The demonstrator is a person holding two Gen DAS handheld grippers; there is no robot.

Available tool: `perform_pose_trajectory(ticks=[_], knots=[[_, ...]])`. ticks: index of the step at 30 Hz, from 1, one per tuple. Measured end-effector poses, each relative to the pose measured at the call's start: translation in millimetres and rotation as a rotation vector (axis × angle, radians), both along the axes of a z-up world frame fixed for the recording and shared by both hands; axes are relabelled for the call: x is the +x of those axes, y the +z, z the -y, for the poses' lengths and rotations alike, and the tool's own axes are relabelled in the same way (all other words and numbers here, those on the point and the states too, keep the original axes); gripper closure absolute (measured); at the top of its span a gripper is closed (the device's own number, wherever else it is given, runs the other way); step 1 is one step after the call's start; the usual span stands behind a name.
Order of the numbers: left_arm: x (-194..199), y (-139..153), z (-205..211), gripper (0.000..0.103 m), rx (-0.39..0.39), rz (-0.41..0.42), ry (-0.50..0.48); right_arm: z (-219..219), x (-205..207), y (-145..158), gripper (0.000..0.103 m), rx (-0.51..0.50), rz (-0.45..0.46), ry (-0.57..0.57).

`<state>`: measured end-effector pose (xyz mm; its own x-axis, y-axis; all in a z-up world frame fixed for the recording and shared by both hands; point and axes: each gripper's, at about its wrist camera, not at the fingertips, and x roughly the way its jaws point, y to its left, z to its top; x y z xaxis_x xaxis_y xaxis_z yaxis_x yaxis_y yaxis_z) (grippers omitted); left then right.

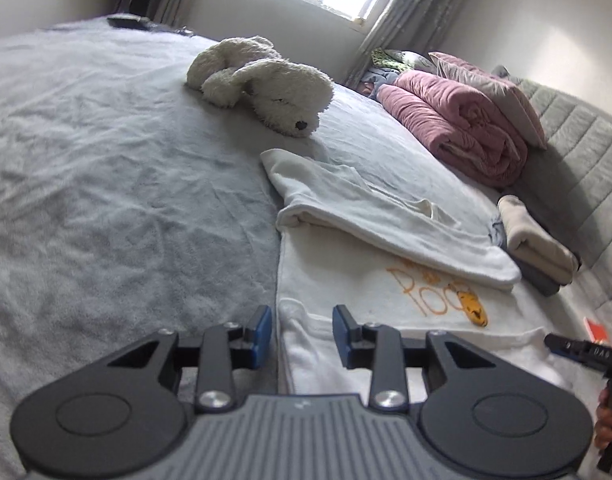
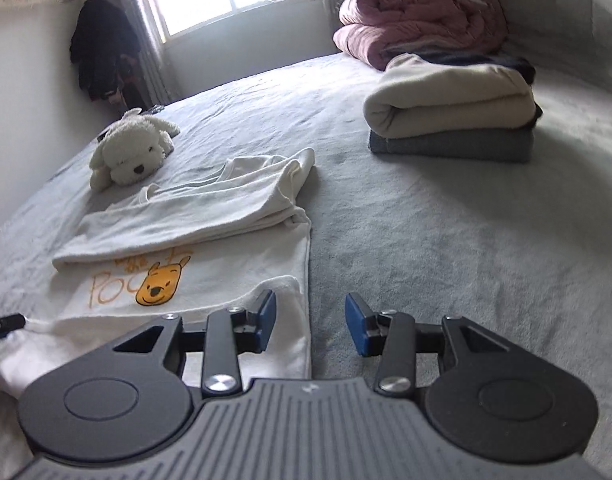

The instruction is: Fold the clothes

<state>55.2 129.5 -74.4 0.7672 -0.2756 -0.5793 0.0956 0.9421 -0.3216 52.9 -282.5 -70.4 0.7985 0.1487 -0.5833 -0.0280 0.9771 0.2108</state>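
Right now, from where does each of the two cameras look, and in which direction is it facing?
Left wrist: sits on the left claw, low over the bed, at the white shirt's left edge, facing the window; its open blue pads show, also the right claw's tip.
Right wrist: sits on the right claw at the shirt's right edge, facing the window; its open pads show.
Shared: the shirt, plush dog, pink quilt, folded stack.
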Motion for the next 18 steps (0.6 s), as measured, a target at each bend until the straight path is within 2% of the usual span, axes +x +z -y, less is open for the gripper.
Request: perform_pose_trajectory(ticks=[3, 4, 5, 6, 11, 18], knots=[[-6, 0, 11, 0.080, 0.108, 0.033, -0.002, -15, -1, -5, 0.064, -0.117, 0.027, 0.031], [-7, 0, 14, 0.082, 0.128, 0.042, -0.002, -20, -1, -6, 0.071, -0.155, 0.036, 0.041], [-7, 0, 15, 0.083, 0.143, 0.047, 0.000, -25, 0, -8, 0.082, -0.183, 0.035, 0.058], [-7, 1, 17, 0.086, 0.154, 0.052, 0.001, -30, 1, -10, 0.088, -0.211, 0.035, 0.075], [-11, 5, 15, 0.093, 0.157, 0.068, 0.015, -42, -1, -9, 0.096, -0.315, 0.073, 0.070], [-16, 11, 17, 0.095, 0.174, 0.096, 0.012, -44, -5, -5, 0.097, -0.352, 0.122, 0.051]])
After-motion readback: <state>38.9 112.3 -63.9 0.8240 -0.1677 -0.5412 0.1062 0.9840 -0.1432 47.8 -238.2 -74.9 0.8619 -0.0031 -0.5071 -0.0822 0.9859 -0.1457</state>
